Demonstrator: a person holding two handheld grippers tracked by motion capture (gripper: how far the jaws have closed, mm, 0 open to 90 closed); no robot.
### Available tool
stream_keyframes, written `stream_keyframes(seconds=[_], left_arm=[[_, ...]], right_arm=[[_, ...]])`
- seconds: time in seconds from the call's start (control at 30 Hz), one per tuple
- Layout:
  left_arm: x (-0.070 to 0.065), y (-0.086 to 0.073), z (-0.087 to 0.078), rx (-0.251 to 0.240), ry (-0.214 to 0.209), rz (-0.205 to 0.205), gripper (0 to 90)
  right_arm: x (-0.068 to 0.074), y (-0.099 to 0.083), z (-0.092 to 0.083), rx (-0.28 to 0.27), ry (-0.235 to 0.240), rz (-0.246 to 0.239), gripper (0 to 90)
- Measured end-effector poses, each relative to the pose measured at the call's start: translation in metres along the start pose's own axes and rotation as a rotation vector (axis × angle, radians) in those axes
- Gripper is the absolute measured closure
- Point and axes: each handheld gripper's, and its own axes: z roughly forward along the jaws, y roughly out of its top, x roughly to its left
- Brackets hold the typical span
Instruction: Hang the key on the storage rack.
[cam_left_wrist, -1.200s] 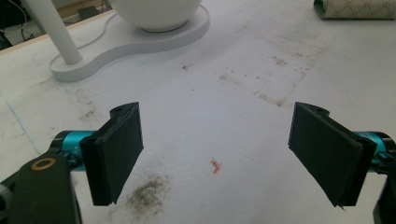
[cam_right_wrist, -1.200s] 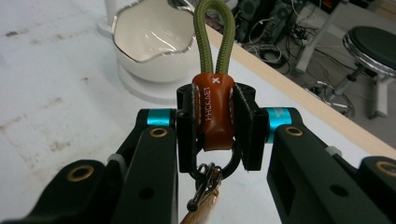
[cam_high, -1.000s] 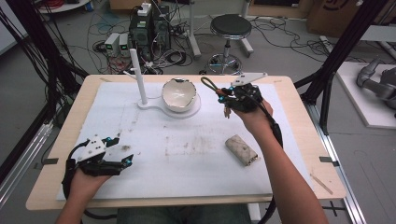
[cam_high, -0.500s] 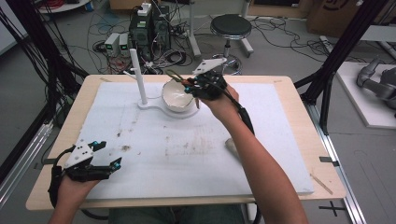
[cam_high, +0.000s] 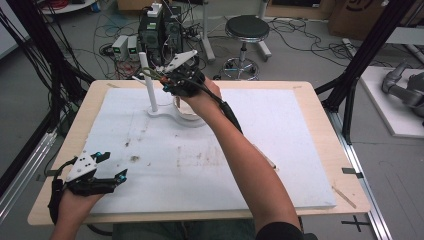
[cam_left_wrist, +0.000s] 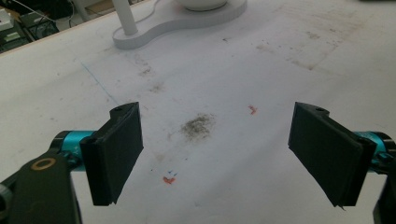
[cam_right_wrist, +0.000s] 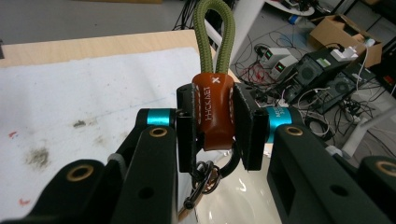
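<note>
We see a wide wooden table covered with a white, stained foam sheet. At the far side of the sheet stands a white plastic stand with a thin upright post and a round base, and a white bowl sits on that base.

Our right gripper is above this stand, close to the top of the post. Its jaws are closed tight on a keychain with a brown leather tab and an olive green cord loop; the cord rises above the jaws and metal rings hang under them.

Our left gripper rests low at the near left corner, with jaws wide apart and nothing between them.
</note>
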Motion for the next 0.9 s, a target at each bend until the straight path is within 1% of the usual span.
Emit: stream_keyframes(seconds=[0.07,0.2,0.43,0.6,0.8,0.9], left_arm=[[0.0,0.0,-0.001,-0.002,0.005,0.0,17.8],[0.001,-0.001,-0.001,-0.001,0.002,-0.003,17.8],[0.001,-0.002,0.0,0.005,-0.005,-0.001,17.8],[0.001,-0.002,0.0,0.004,-0.004,-0.005,17.8],[0.0,-0.003,0.001,0.01,-0.007,-0.004,17.8],[0.0,-0.003,0.001,0.011,-0.009,-0.003,17.8]], right_arm=[[0.001,0.002,0.006,0.0,0.0,-0.006,73.0],[0.002,0.003,0.014,0.008,0.003,0.003,73.0],[0.007,0.004,0.025,0.024,0.012,-0.019,73.0],[0.008,0.003,0.03,0.034,0.0,-0.032,72.8],[0.008,0.003,0.032,0.054,-0.03,-0.056,72.2],[0.009,0.003,0.034,0.058,-0.041,-0.065,68.1]])
